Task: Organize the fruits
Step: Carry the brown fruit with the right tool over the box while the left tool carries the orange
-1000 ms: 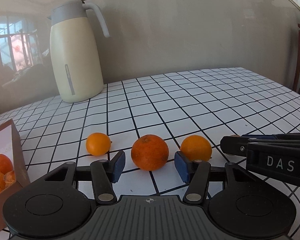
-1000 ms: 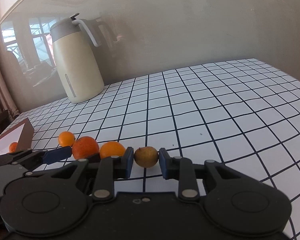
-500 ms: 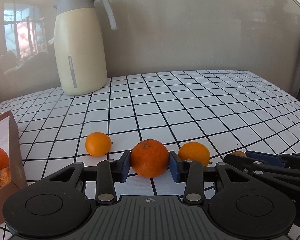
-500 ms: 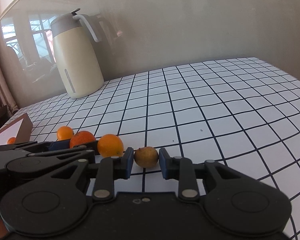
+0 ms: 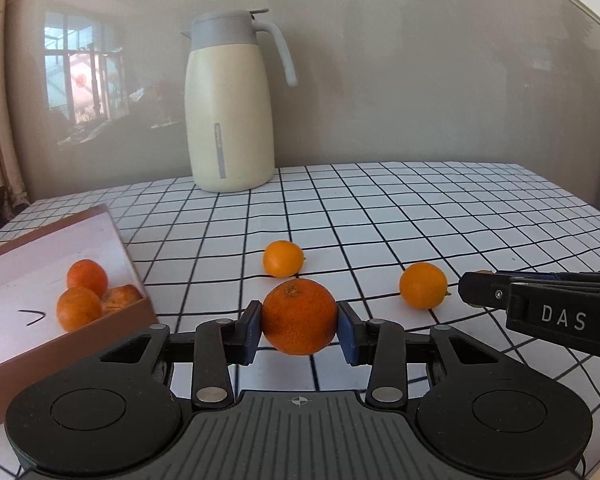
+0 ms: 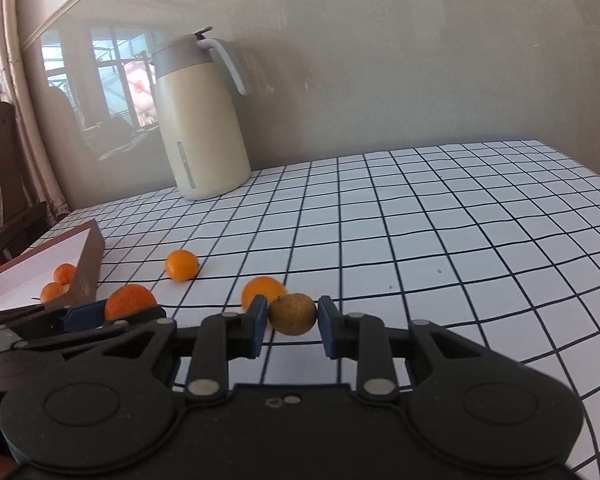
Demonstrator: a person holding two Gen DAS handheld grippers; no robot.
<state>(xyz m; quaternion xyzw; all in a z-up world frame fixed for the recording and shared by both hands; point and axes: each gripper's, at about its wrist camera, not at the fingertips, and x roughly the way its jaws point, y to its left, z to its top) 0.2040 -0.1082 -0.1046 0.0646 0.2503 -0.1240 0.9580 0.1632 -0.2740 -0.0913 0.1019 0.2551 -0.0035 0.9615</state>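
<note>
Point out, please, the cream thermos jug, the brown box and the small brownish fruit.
cream thermos jug (image 5: 230, 120), left wrist view, middle of its body.
brown box (image 5: 66, 344), left wrist view, near side wall.
small brownish fruit (image 6: 292, 314), right wrist view, centre of its skin.

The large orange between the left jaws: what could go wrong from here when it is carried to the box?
1. The large orange is round and held only at its two sides by the left gripper, so it may slip out.
2. Three oranges already crowd the near corner of the box; dropping it there may knock one.
3. The right gripper, holding the small brown fruit, sits close beside the left; they might collide.
</note>
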